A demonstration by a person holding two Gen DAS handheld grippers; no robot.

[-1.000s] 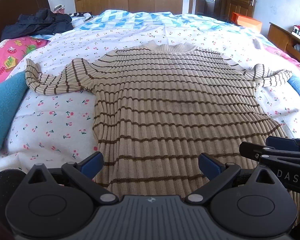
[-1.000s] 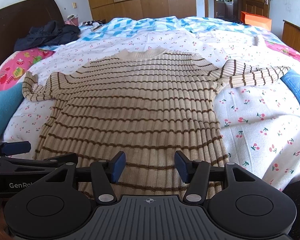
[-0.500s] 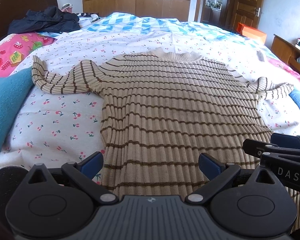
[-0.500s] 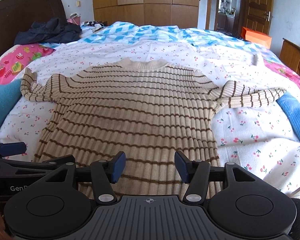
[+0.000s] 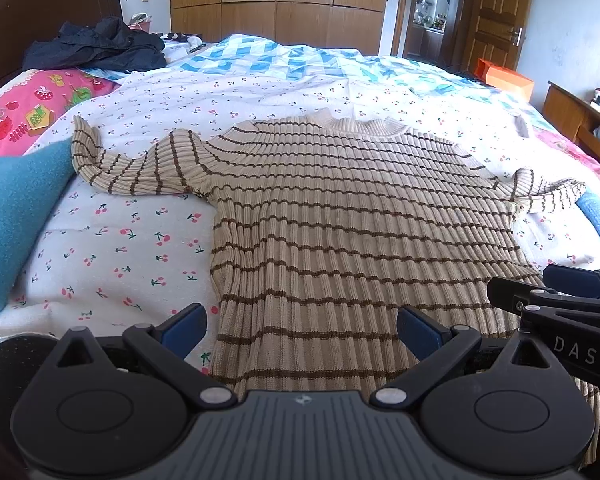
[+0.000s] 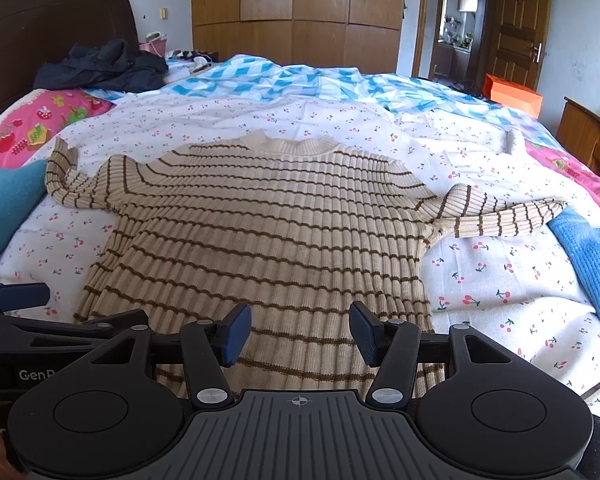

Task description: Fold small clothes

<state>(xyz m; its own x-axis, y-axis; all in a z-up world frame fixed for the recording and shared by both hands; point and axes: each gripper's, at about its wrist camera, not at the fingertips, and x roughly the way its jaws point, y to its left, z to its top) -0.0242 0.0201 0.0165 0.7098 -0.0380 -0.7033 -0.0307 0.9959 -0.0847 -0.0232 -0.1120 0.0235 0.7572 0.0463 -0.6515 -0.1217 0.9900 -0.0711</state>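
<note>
Both tongs, left (image 5: 302,330) and right (image 6: 299,336), gape wide, empty, drawn back from the sweater (image 6: 260,240) hem; folding not begun.

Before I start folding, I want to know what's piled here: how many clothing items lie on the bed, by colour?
Beige striped sweater: 1
Blue knits: 2, one at the left edge, one at the right
Dark jacket: 1
Total: 4
</note>
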